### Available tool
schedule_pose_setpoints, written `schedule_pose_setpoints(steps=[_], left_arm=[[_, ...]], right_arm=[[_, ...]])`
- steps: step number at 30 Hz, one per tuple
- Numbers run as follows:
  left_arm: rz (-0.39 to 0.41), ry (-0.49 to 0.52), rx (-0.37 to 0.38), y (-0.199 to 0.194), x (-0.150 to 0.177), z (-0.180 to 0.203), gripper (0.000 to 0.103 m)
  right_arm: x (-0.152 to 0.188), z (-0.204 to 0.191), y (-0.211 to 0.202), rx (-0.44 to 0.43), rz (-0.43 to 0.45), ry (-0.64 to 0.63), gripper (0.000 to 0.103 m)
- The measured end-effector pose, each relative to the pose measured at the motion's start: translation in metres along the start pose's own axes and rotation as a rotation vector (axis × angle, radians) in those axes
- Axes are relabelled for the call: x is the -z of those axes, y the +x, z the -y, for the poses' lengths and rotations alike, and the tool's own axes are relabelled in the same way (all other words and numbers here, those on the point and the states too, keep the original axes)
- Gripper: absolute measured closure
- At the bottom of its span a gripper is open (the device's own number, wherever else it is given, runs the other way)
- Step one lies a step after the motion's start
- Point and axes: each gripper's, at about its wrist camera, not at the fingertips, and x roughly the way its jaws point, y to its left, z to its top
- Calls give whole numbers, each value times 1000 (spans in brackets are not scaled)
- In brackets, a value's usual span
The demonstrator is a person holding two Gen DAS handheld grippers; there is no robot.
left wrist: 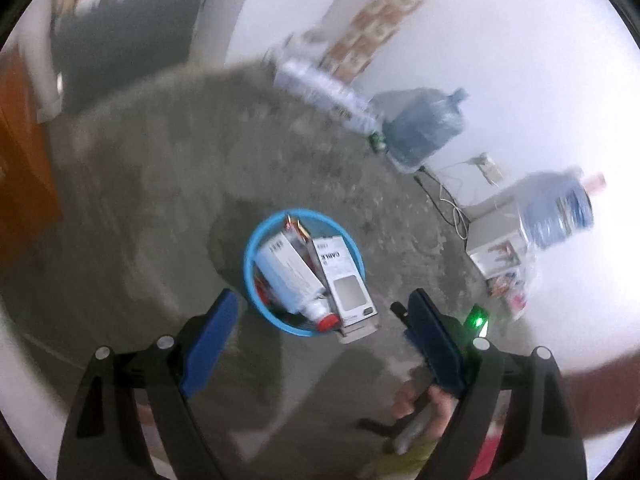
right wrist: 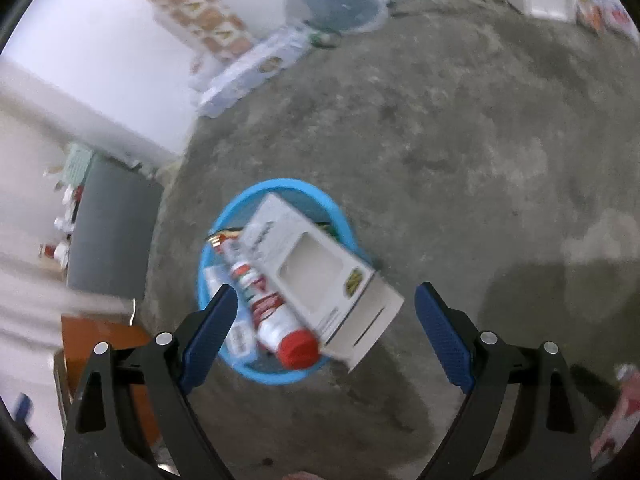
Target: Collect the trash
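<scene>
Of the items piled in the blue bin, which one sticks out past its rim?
The white windowed box: its lower end overhangs the blue bin rim, while the red-capped tube lies inside.

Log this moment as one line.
left hand-held gripper: open, empty | right hand-held gripper: open, empty | blue bin: holds white box, red-capped tube

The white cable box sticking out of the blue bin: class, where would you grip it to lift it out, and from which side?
Grip the white cable box by its flap end, which overhangs the blue bin's rim, coming from above. Close across its thin faces; the tube probably blocks one long side.
</scene>
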Motion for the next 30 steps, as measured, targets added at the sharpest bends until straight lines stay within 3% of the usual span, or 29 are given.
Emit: schedule_pose_setpoints(steps=[5, 8, 12, 16, 20, 24, 30], left_arm=[[163, 104, -84, -97, 49, -8, 13], [277, 91, -166, -144, 83, -25, 6], [383, 20, -299, -204, 141, -59, 5], [451, -74, -443, -243, 187, -80, 5], [548, -144, -582, -274, 225, -88, 5], [595, -187, -648, -286, 252, -86, 5], [582, -275, -714, -291, 280, -83, 5]], right_arm=[[33, -61, -59, -84, 56, -163, 16], [54, -99, -91, -136, 93, -254, 13], [95, -166, -144, -160, 191, -509, 8], [137, -214, -194, -241, 246, -724, 8], [180, -236, -235, -309, 257, -893, 8], [220, -243, -264, -362, 256, -1042, 8], [265, -244, -278, -357, 199, -1165, 8]])
